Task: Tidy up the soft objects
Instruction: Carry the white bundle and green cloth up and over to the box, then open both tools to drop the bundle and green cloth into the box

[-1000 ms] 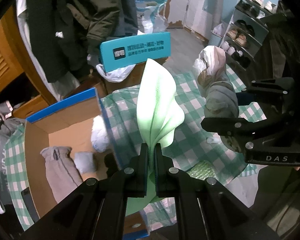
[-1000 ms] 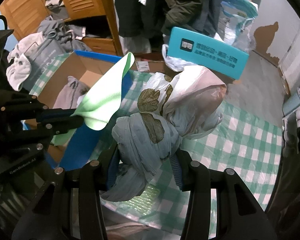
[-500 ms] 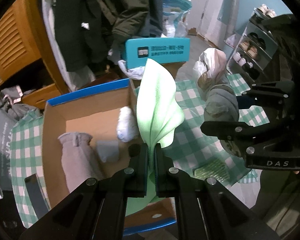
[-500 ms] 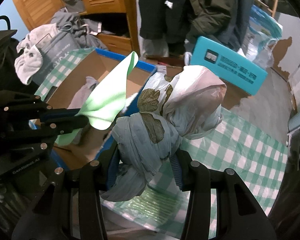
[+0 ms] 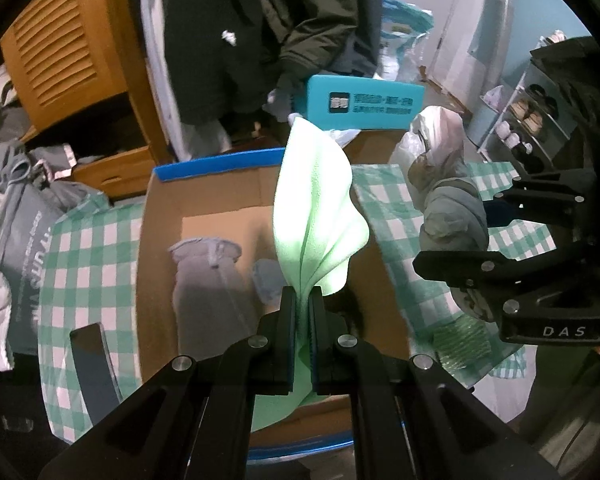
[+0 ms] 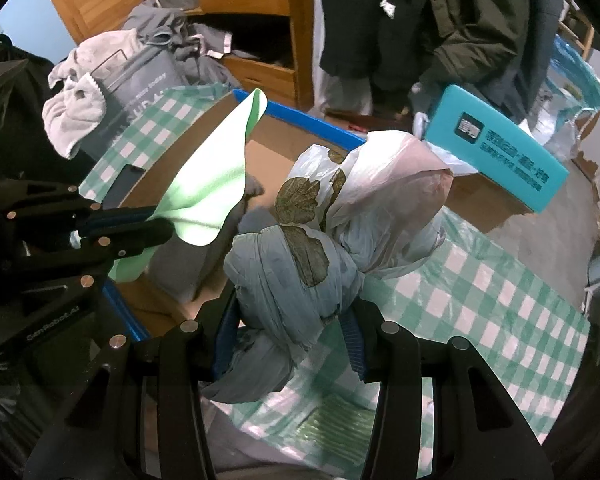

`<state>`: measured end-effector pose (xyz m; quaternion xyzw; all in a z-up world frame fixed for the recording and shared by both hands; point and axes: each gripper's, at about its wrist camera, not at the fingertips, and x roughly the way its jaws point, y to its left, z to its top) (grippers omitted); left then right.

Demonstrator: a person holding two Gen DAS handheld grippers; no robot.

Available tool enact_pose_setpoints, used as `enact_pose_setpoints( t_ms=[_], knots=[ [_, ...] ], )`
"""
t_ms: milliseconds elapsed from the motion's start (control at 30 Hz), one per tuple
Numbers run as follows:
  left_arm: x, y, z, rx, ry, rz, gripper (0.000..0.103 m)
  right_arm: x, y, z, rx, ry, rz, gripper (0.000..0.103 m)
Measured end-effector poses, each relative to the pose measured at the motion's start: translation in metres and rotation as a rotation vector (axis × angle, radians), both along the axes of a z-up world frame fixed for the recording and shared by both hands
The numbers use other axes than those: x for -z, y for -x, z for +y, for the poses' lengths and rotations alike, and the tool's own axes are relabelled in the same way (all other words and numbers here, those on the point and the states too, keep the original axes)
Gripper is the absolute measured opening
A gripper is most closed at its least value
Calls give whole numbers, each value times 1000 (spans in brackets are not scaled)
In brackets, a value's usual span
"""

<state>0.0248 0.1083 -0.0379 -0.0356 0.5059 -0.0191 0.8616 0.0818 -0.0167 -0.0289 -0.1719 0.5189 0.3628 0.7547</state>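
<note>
My left gripper [image 5: 304,300] is shut on a light green cloth [image 5: 316,216] that stands up from its jaws, right over an open cardboard box [image 5: 204,204] with blue-edged flaps. In the box lie a grey sock-like garment [image 5: 208,280] and a small pale blue piece [image 5: 266,276]. My right gripper [image 6: 290,320] is shut on a knotted bundle of plastic bags [image 6: 340,232], pale blue and whitish, held over the box's right edge and the checked cloth. The left gripper [image 6: 148,224] with the green cloth [image 6: 216,184] shows at the left of the right wrist view.
A green and white checked cloth [image 6: 500,300] covers the surface. A teal box [image 5: 364,106] stands behind the carton. Dark coats [image 5: 300,20] hang at the back, beside a wooden louvred cabinet [image 5: 60,52]. A grey bag [image 5: 24,240] with clothes sits left; a shoe rack [image 5: 536,120] right.
Both grippers have carried their loads to the left, from over the checked cloth to above the open cardboard box. Neither grip has altered.
</note>
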Motion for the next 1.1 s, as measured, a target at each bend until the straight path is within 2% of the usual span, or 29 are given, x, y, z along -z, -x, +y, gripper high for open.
enact_pose_setpoints(
  t_ms=[267,600,700,767,833,1100],
  knots=[
    [16,-1,17,-34,-1,39,5,13,0,26,-21,26,23,45],
    [35,-3,33,-93,40,94,7,35,-5,44,-28,48,90,47],
    [37,-3,34,-101,37,102,14,38,-7,45,-29,30,117,48],
    [36,-2,33,-103,29,102,30,40,-9,46,-23,32,124,50],
    [34,-2,32,-108,14,88,39,40,-10,45,-15,42,116,55],
    [29,-1,29,-102,-3,70,44,33,-12,38,-3,29,85,65]
  ],
)
